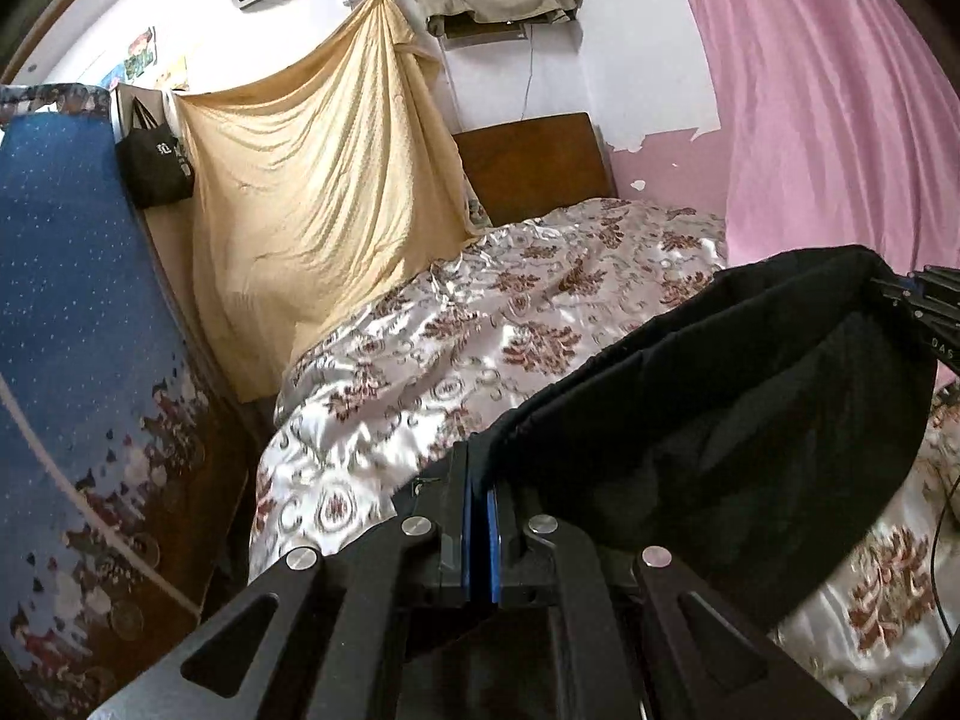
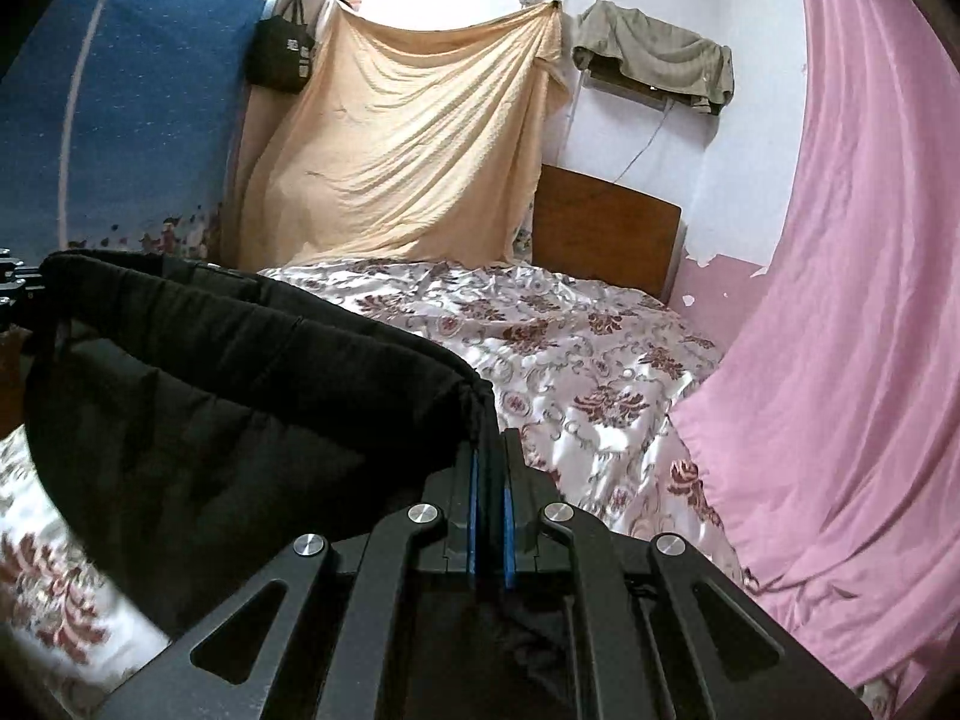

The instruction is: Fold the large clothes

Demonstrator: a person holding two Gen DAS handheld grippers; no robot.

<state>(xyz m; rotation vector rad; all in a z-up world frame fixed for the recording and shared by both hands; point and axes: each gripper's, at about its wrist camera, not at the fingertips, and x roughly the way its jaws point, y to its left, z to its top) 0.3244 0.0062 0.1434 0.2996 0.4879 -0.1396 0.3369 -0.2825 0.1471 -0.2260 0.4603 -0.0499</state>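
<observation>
A large black garment (image 1: 720, 414) hangs stretched between my two grippers above the bed. My left gripper (image 1: 478, 456) is shut on one end of its top edge. The garment sags to the right, where the right gripper (image 1: 924, 294) holds the other end. In the right wrist view my right gripper (image 2: 491, 450) is shut on the garment (image 2: 228, 396), which runs left to the left gripper (image 2: 15, 282). The cloth's lower part hangs down out of sight behind the gripper bodies.
The bed has a shiny floral bedspread (image 1: 456, 348) (image 2: 570, 348) and a wooden headboard (image 2: 606, 228). A beige sheet (image 1: 312, 180) hangs on the back wall. A pink curtain (image 2: 858, 300) hangs at the right. A blue patterned panel (image 1: 78, 300) and a black bag (image 1: 156, 168) are at the left.
</observation>
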